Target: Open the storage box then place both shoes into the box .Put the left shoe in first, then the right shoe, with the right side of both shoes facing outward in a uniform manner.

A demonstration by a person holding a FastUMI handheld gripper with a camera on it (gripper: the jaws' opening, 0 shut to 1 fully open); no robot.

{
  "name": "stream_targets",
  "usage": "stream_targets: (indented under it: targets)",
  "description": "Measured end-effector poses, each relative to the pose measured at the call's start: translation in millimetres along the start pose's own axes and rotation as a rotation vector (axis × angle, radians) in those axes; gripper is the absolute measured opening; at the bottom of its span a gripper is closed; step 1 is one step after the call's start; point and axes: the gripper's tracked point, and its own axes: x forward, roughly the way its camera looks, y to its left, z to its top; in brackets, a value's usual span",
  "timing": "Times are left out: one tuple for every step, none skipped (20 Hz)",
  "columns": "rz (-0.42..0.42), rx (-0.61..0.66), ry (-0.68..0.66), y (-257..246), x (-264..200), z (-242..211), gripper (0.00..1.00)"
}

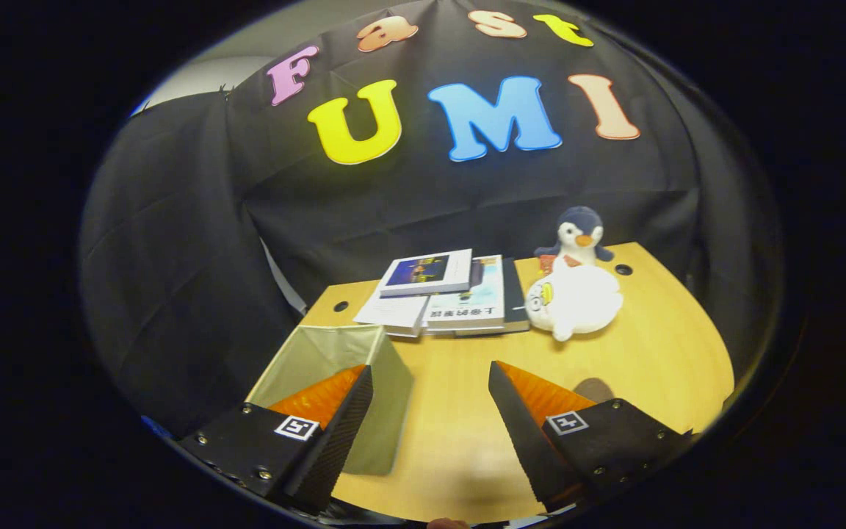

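While the storage box (335, 382) sits open-topped on the near left part of the wooden table (651, 353), the gripper (430, 382) hangs over it with its fingers spread wide and nothing between them. One finger (335, 419) overlaps the box's near right corner in the view, and the other finger (533, 426) is out over bare tabletop. The box looks like a pale grey-green fabric cube, and from here I can't see its bottom. Further back there's a loose stack of books (452, 294), with some white papers sticking out on the box side. Just beside the books sits a white plush toy (573, 301), and a little penguin plush (579, 235) stands right behind it, touching it. Two dark cable holes (623, 270) sit near the table's back edge.
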Motion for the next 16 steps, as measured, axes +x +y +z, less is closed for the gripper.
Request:
stream_targets:
  targets:
    - [-0.026, 0.004, -0.002, -18, -6, -2, 0.97]
    - [-0.05, 0.007, -0.001, -36, -14, -2, 0.97]
    - [-0.074, 0.01, 0.001, -53, -20, -5, 0.97]
    - [-0.098, 0.009, 0.007, -71, -25, -10, 0.97]
    - [-0.122, 0.007, 0.016, -88, -29, -16, 0.97]
    - [-0.145, 0.004, 0.026, -105, -32, -22, 0.97]
    - [-0.167, -0.001, 0.041, -120, -31, -31, 0.97]
    - [-0.187, -0.005, 0.056, -135, -31, -40, 0.97]
    - [-0.205, -0.01, 0.075, -148, -31, -50, 0.97]
    - [-0.216, -0.013, 0.094, -158, -30, -59, 0.97]
    - [-0.225, -0.017, 0.118, -168, -29, -71, 0.97]
    - [-0.228, -0.02, 0.142, -176, -28, -81, 0.97]
    - [-0.23, -0.023, 0.167, -182, -26, -92, 0.97]
    - [-0.231, -0.026, 0.191, -188, -23, -102, 0.97]
    - [-0.233, -0.027, 0.218, -193, -19, -114, 0.97]
    - [-0.234, -0.027, 0.24, -196, -14, -123, 0.97]
